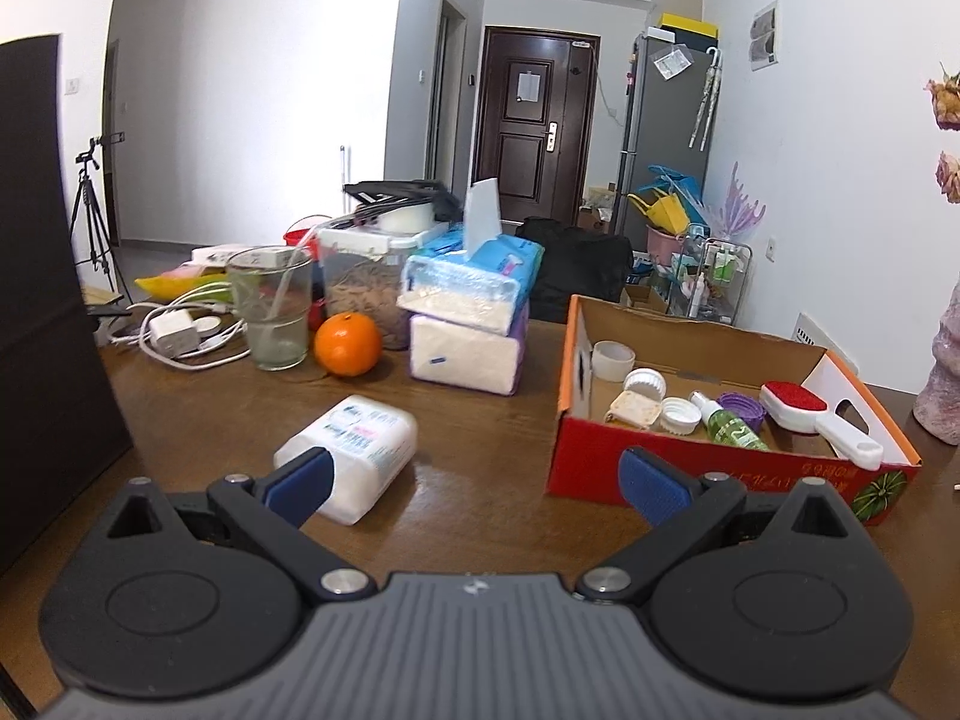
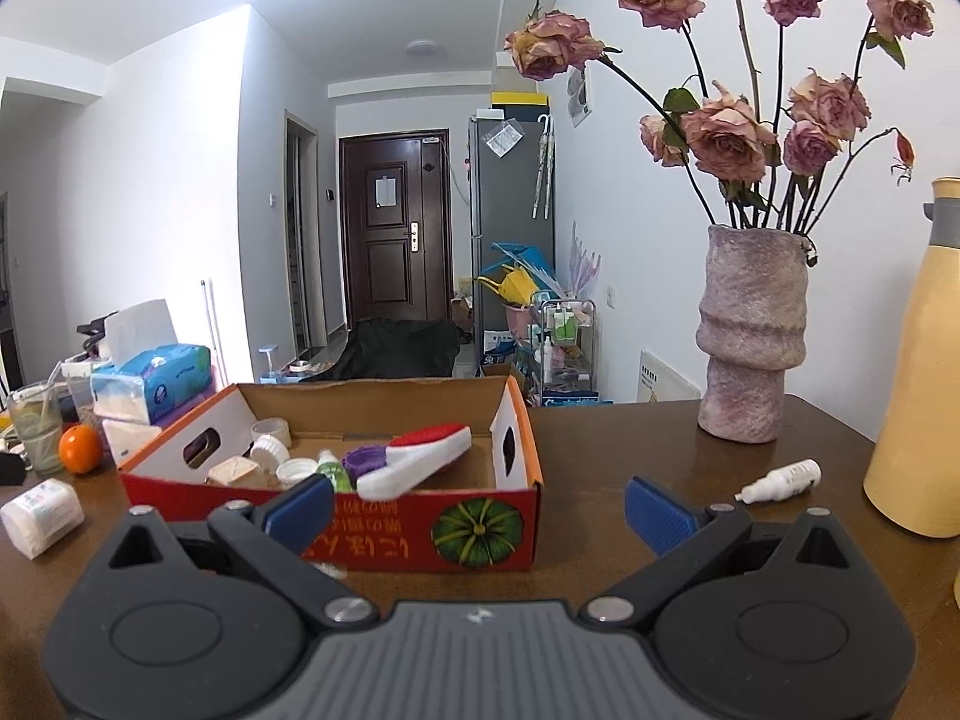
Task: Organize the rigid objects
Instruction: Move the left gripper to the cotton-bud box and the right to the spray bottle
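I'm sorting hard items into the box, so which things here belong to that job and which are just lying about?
Job: cardboard box, lint brush and green spray bottle inside it, white spray bottle loose on table.

Lying about: orange, tissue packs, glass, vase, charger.

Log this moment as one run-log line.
left gripper: open, empty | right gripper: open, empty | box: holds brush, caps | white spray bottle: on table, outside box

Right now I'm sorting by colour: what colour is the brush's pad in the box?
Red, on a white handle: brush, clearest from the left wrist.
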